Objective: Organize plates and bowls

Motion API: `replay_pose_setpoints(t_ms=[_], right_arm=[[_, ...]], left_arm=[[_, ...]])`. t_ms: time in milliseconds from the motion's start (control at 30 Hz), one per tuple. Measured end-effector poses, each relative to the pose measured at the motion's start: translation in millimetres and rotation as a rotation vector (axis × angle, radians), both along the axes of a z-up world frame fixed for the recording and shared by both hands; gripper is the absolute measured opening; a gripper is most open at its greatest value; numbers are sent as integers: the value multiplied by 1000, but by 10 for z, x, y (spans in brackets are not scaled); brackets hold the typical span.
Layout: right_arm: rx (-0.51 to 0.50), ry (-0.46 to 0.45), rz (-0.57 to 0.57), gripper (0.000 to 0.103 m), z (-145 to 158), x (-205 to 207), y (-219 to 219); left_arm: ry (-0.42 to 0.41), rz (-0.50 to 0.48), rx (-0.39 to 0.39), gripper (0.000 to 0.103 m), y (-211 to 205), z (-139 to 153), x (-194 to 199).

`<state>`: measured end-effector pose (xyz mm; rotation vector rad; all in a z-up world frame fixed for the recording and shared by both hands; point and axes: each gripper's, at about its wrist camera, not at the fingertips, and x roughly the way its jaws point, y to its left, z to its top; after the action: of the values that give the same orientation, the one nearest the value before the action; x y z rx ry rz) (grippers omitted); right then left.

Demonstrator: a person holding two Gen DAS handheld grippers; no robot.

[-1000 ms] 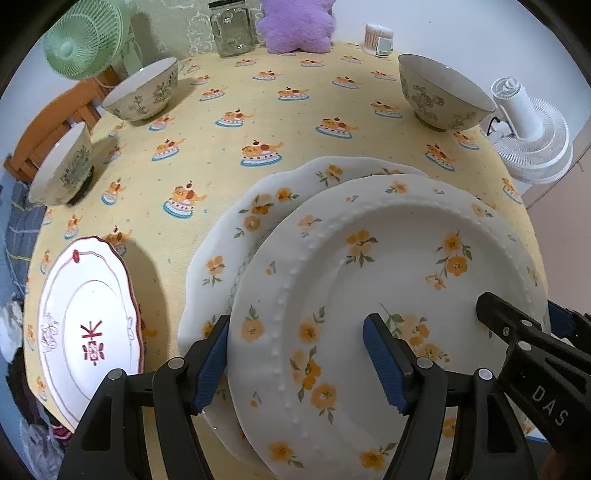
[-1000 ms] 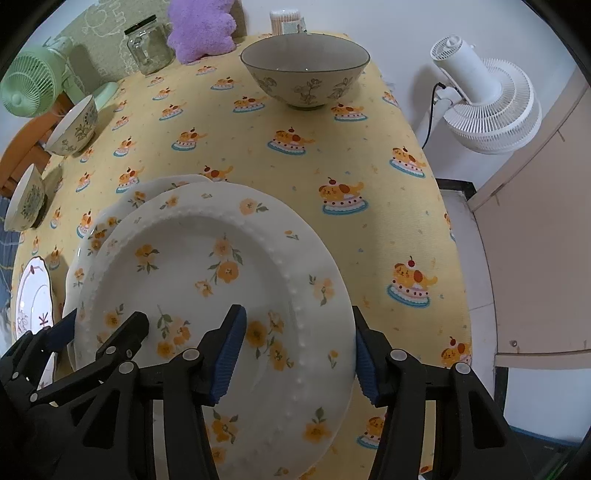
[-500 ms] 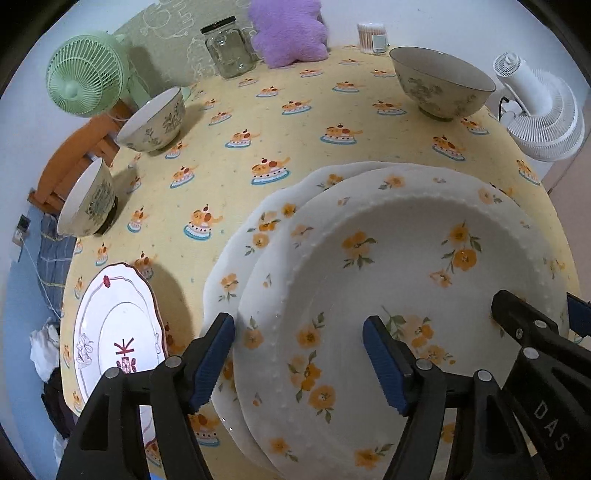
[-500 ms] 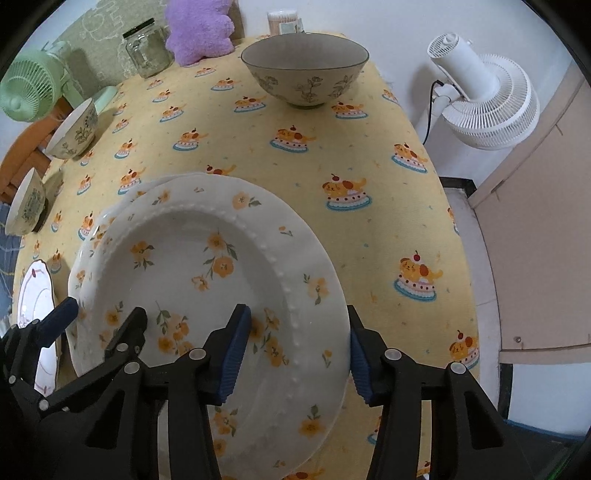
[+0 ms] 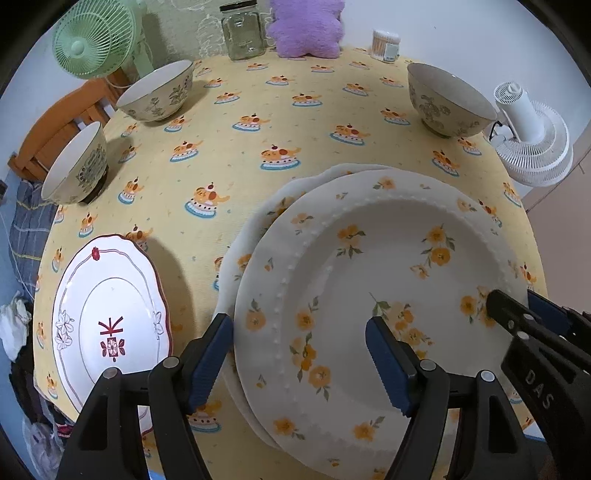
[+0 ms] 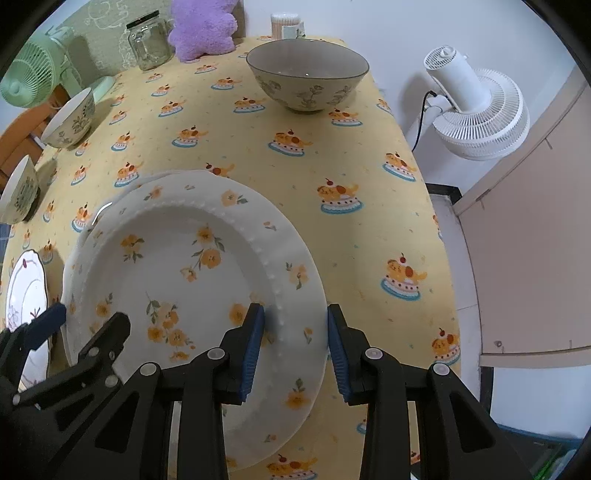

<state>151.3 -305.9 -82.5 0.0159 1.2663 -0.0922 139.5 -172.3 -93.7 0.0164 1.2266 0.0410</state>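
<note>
A white plate with yellow flowers and a beaded rim lies on top of a scalloped flower plate, whose edge shows only at the left and far side. My right gripper has the top plate's right rim between its jaws, which are closing; one blue pad is over the rim, the other just outside the edge. My left gripper stands open, astride the top plate's left rim, not touching it. Three floral bowls stand apart on the yellow tablecloth.
A red-trimmed white plate lies at the near left. A glass jar, a purple plush and a cotton-swab box line the far edge. A green fan and a white fan stand beside the table.
The right gripper's jaws have narrowed around the top plate's right rim. Less of the lower plate shows at the left than before. The left gripper's jaws stay wide.
</note>
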Motion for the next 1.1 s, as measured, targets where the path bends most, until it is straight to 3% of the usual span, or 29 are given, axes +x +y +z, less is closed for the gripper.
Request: replay_pose_setpoints(t_ms=[600,800,933,1100], right_arm=[[20,14,27,42,-62,147,64],[79,-36,45,55,125,77,94],[105,-86,51,69,310,37,169],[99,-134,61,73,494,-29,418]], left_arm=[[-2,42,-26,80,103,66,7],[-22,55,-36,81,174,182,-80],[-37,59,-53,81,284,266,-137],[-56,50,-67,81,520,361,-192]])
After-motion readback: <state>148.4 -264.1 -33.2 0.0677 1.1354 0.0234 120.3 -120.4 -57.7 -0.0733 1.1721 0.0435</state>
